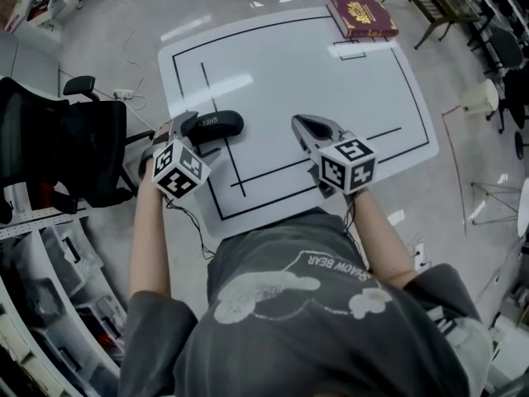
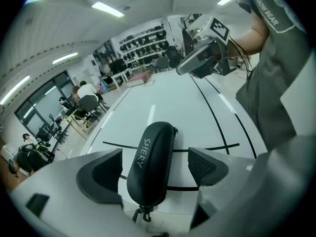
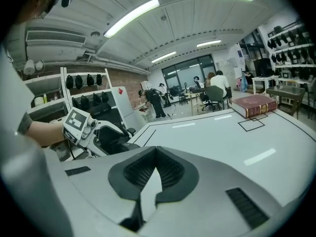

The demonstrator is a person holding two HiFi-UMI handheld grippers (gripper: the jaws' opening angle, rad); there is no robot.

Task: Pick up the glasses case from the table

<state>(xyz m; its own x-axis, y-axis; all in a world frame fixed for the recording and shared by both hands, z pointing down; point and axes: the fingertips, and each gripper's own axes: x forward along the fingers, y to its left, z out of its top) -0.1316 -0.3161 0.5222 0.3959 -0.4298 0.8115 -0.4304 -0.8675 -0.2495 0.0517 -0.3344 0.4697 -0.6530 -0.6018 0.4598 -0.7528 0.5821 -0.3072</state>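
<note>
The black glasses case (image 1: pixel 219 123) lies on the white table (image 1: pixel 314 73) near its left edge, lettered side up. My left gripper (image 1: pixel 192 132) hangs over the case's near end, open. In the left gripper view the case (image 2: pixel 150 157) lies lengthwise between the two pads (image 2: pixel 98 174), with a gap on each side and its cord loop nearest me. My right gripper (image 1: pixel 302 124) hovers over the middle front of the table, shut and empty. Its pads (image 3: pixel 170 174) meet in the right gripper view.
A dark red book (image 1: pixel 362 16) lies at the table's far right corner, also visible in the right gripper view (image 3: pixel 254 106). Black lines mark boxes on the table. A black office chair (image 1: pixel 74 147) stands just left of the table. Shelves and seated people fill the room behind.
</note>
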